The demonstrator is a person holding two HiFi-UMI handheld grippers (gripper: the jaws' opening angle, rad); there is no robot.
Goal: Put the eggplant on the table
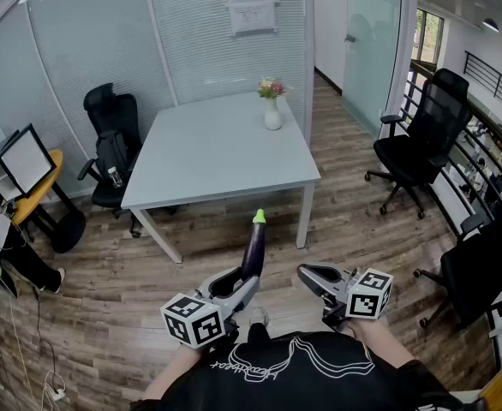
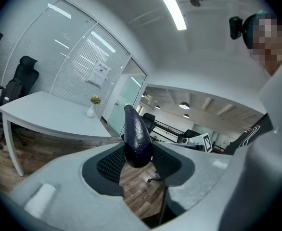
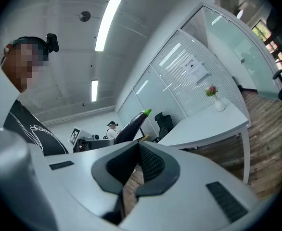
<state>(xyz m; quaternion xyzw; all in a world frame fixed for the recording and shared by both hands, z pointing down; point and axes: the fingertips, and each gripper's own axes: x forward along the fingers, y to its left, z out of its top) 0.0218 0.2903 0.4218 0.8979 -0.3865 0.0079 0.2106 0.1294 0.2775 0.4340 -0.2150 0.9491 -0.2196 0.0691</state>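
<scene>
A dark purple eggplant (image 1: 253,251) with a green stem stands upright in my left gripper (image 1: 247,279), whose jaws are shut on its lower end. In the left gripper view the eggplant (image 2: 136,136) sits between the black pads, over the wooden floor. The white table (image 1: 217,152) lies ahead of both grippers, a step away. My right gripper (image 1: 313,274) hangs beside the left one with nothing in it; its pads meet in the right gripper view (image 3: 137,146). There the eggplant (image 3: 131,125) shows to its left.
A white vase with flowers (image 1: 272,110) stands at the table's far right edge. A black office chair (image 1: 114,144) is left of the table and two more (image 1: 422,139) are on the right. A desk with a monitor (image 1: 24,161) is at the far left.
</scene>
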